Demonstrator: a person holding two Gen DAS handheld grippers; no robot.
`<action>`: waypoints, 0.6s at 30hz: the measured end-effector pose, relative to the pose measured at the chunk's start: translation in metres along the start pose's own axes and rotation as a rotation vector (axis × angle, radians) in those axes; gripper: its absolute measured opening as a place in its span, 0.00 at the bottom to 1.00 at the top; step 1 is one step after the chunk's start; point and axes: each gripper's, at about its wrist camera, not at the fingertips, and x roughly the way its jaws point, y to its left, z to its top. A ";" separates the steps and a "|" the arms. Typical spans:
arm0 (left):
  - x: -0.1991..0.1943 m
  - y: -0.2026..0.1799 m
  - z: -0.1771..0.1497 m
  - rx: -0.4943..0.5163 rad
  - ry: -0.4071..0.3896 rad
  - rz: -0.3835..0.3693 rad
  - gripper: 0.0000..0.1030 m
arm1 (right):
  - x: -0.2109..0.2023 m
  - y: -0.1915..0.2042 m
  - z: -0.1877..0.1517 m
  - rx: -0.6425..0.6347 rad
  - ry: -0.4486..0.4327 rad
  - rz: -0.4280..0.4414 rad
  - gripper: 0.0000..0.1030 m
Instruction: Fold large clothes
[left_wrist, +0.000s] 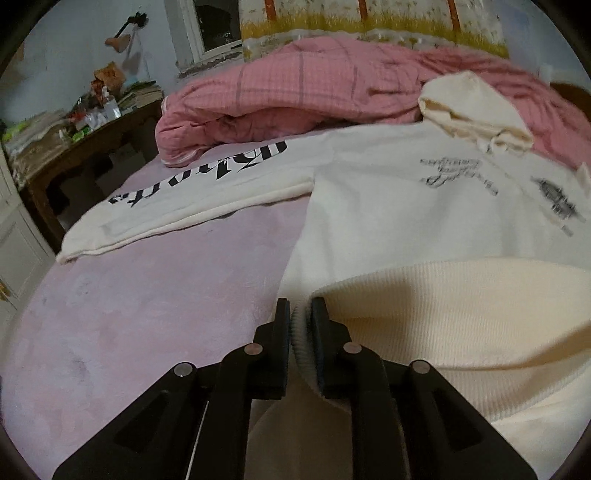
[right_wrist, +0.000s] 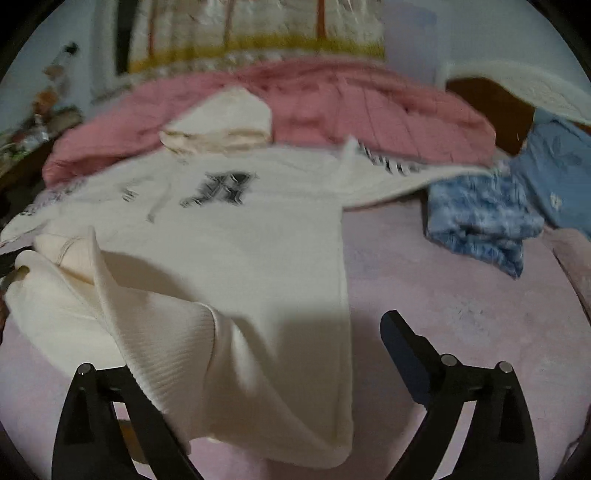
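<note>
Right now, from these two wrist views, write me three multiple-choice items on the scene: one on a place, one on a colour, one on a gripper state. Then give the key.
1. Where do the blue clothes lie relative to the white hoodie?
A. On its hood
B. On the sheet beside it, under its outstretched sleeve
C. Under the pink quilt

2. What colour is the quilt bunched behind the hoodie?
A. Pink
B. Green
C. Grey

3. What state is the left gripper in?
A. Wide open
B. Out of view
C. Shut on the ribbed hem

Key: B, the blue pile sits at the right wrist view's right side; A, it shows pink checks; C, ribbed fabric is pinched between its fingers, while the right gripper is open.
</note>
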 end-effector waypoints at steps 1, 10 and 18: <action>-0.001 -0.001 -0.001 0.008 -0.008 0.009 0.13 | 0.001 -0.002 0.005 0.018 0.013 0.027 0.92; -0.015 0.009 0.000 -0.016 -0.071 -0.129 0.13 | -0.031 -0.003 0.045 -0.215 0.172 0.211 0.92; -0.068 0.025 -0.001 -0.103 -0.254 -0.301 0.72 | -0.058 -0.010 0.064 -0.033 0.139 0.373 0.92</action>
